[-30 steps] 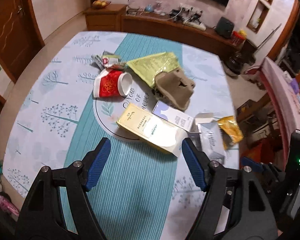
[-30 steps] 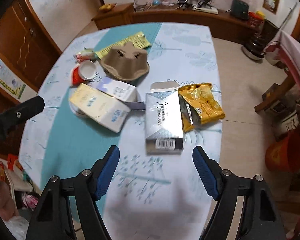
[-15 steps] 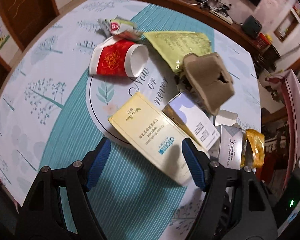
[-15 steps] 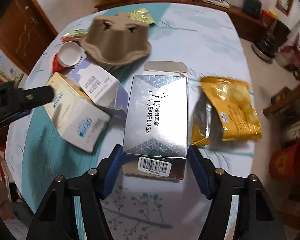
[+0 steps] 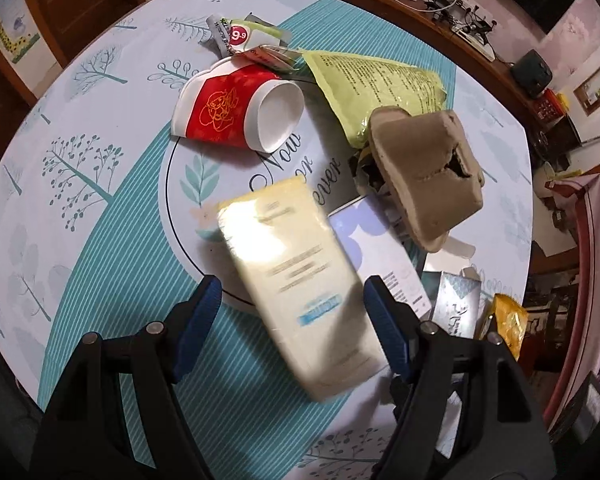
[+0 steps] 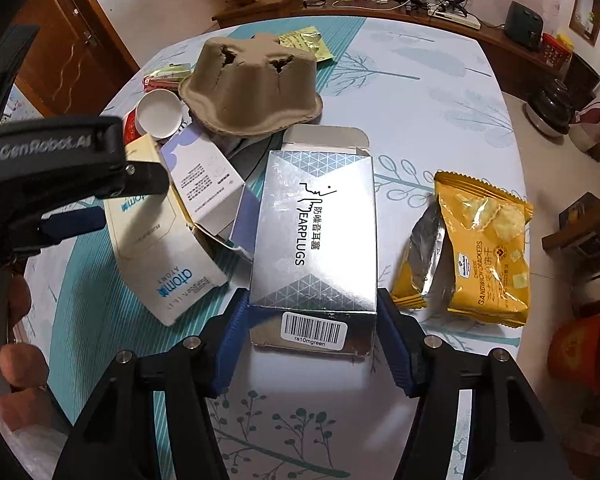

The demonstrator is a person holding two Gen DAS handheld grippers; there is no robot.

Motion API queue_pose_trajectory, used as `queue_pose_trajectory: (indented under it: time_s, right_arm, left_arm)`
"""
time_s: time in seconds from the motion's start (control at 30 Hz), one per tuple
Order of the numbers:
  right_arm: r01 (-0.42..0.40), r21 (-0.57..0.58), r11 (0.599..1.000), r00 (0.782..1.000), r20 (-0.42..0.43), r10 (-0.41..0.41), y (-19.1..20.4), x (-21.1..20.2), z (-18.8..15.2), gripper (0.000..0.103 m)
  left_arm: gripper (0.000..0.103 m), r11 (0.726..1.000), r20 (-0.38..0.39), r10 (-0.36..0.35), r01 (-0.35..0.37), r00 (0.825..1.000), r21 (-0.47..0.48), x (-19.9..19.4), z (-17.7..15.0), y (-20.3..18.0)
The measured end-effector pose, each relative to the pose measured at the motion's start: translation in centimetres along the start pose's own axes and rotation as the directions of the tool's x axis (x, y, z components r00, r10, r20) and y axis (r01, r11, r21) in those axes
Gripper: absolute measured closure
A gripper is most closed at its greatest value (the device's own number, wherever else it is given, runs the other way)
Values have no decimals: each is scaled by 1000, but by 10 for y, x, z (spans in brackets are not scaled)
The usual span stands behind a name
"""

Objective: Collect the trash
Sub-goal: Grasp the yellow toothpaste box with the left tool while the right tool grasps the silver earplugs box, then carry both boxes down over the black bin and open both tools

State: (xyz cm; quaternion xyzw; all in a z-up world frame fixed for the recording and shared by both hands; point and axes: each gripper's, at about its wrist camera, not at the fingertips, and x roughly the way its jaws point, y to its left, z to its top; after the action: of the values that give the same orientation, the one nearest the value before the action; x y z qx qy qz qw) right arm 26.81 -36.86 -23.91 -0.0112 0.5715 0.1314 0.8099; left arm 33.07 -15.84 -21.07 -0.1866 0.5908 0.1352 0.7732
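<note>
Trash lies on a round table. My right gripper (image 6: 312,324) has its blue pads against both sides of a silver earplugs box (image 6: 314,236), closed on its near end. My left gripper (image 5: 296,312) is open, its fingers on either side of a cream carton (image 5: 296,276) without touching it. That carton (image 6: 156,248) lies left of the silver box in the right wrist view. A red paper cup (image 5: 236,114), a brown pulp tray (image 5: 424,172), a white-and-lilac box (image 5: 380,256), a green pouch (image 5: 380,88) and a yellow cracker packet (image 6: 480,248) lie around them.
Small wrappers (image 5: 246,42) lie at the far side of the tablecloth (image 5: 80,184). A wooden sideboard (image 6: 380,4) with cables runs along the back wall. An orange bucket (image 6: 580,344) stands on the floor at the right.
Both grippers have moved forward and down. The right fingers have closed in on the silver box. The left fingers now straddle the cream carton, which looks blurred.
</note>
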Motion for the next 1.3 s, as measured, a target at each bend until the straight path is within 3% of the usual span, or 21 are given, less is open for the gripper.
queue_pose_trajectory:
  time_s: [0.33, 0.47, 0.53, 0.63, 1.03, 1.3]
  right_arm:
    - [-17, -6, 1000, 1000, -10, 17, -3, 0, 2, 42]
    - [-9, -13, 1000, 1000, -9, 9, -1, 0, 2, 42]
    - [-2, -16, 1000, 1000, -4, 2, 1, 1, 1, 42]
    - [8, -17, 1000, 1000, 9, -8, 3, 1, 0, 42]
    - [24, 36, 999, 994, 110, -28, 14, -24, -28, 44]
    - [43, 82, 996, 987, 151, -56, 40, -57, -56, 44]
  left_arm:
    - [32, 999, -41, 44, -45, 998, -18, 15, 1, 8]
    - [32, 998, -106, 56, -55, 993, 10, 32, -7, 9]
    - [34, 996, -57, 75, -72, 996, 50, 29, -10, 3]
    - [50, 990, -7, 104, -103, 995, 97, 25, -17, -3]
    - [52, 979, 85, 49, -65, 995, 191, -4, -43, 13]
    - [52, 966, 130, -14, -20, 991, 258, -52, -65, 54]
